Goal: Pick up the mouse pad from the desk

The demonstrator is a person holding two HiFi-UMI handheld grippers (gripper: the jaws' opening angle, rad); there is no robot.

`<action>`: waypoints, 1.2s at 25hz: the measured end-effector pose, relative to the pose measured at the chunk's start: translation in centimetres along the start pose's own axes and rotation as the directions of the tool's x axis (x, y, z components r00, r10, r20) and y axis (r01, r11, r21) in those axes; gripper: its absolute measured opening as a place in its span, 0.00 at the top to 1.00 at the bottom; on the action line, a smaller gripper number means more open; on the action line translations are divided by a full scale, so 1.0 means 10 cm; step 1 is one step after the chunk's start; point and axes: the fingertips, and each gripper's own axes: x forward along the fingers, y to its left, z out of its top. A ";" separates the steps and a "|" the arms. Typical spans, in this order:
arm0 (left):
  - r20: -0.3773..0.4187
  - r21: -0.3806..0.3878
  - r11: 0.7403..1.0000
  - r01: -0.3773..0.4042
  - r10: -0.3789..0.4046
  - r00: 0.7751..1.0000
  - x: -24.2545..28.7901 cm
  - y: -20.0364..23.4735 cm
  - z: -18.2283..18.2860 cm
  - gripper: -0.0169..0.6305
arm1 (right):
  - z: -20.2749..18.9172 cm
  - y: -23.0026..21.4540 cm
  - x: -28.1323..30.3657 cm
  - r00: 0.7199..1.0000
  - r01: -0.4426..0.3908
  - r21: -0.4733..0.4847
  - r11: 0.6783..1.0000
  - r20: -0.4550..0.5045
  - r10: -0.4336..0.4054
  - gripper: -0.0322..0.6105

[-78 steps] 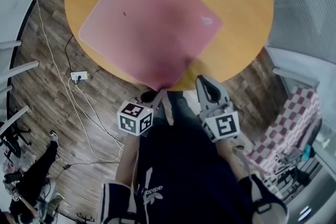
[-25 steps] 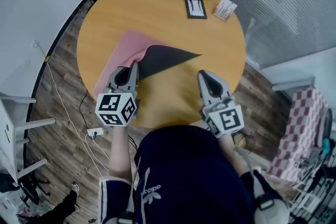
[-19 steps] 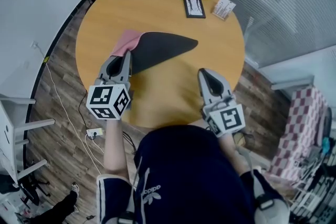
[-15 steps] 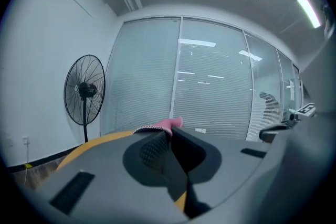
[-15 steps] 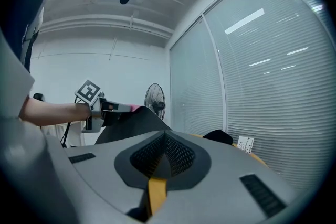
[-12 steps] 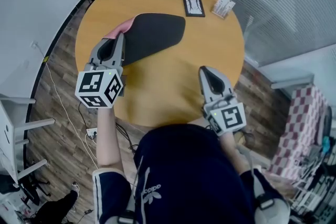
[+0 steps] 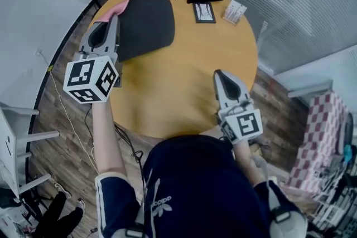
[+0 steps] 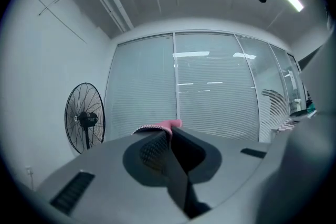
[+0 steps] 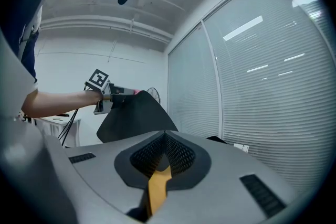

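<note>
Left tongs (image 7: 115, 20), clenched on 1 corner of the mouse pad (image 7: 146, 22), have swung it up off the worktop (image 7: 184, 81); pickup looks nearly done. Right tongs (image 7: 221, 75) hover closed, empty.

Left gripper (image 7: 114, 22): jaws clamped on the mouse pad (image 7: 144, 22) edge, pointing level. Left forearm (image 7: 104, 136) is bare, stretched forward and out to the left of the torso. Right gripper (image 7: 221, 74): jaws together, nothing between them, pointing level, held close in front of the body.
</note>
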 end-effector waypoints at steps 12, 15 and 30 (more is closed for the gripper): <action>0.115 0.083 0.996 -0.042 0.032 0.993 -0.23 0.13 0.76 0.95 | 0.18 0.01 -0.04 0.999 0.003 -0.036 0.999 0.049 -0.002 0.95; 0.126 0.071 0.996 -0.050 0.041 0.991 -0.37 0.12 0.81 0.95 | 0.25 0.03 -0.03 0.998 -0.001 -0.034 0.999 0.066 0.003 0.95; 0.192 0.034 0.996 -0.085 0.077 0.978 -1.20 -0.21 0.92 0.95 | 0.67 0.11 -0.02 0.992 -0.010 -0.054 0.999 0.129 0.016 0.95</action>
